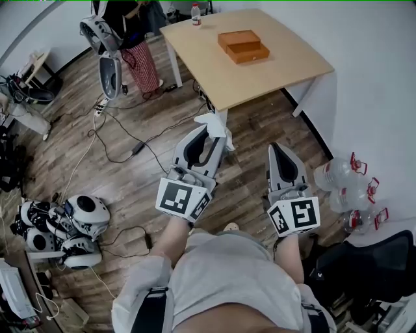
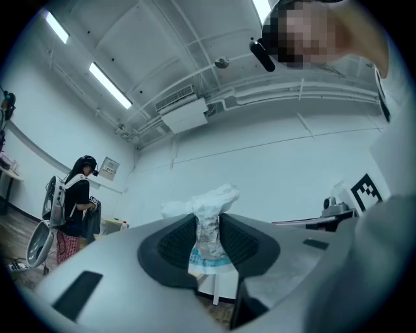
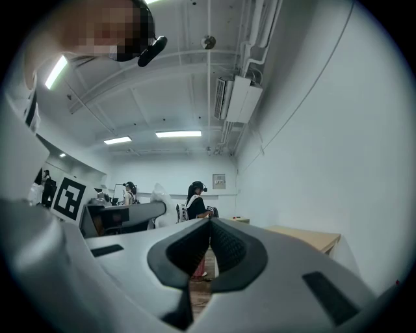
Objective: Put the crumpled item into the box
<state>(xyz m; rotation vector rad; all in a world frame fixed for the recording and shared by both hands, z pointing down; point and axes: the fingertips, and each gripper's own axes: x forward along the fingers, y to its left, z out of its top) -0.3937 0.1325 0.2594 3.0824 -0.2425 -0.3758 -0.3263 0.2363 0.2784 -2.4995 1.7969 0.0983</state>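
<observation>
Left tool (image 1: 214, 138) gripped the paper (image 1: 211, 121) clear of the floor (image 1: 130, 175), presumably bound for the box (image 1: 244, 47); right tool (image 1: 281, 148) was clenched empty.

Workroom clutter on a wooden floor (image 1: 130, 185).
A light wooden table (image 1: 286, 65) carries a small bottle (image 1: 195, 14) near its far corner; a person (image 1: 140, 45) stands beside it, cables (image 1: 120, 140) trail about, and big water bottles (image 1: 348, 188) sit by the wall.

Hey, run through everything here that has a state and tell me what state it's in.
left tongs, shut on the crumpled item.
crumpled item, pinched and held in the air.
right tongs, shut, empty.
box, on the table, not yet reached.
bottle, upright on the table.
</observation>
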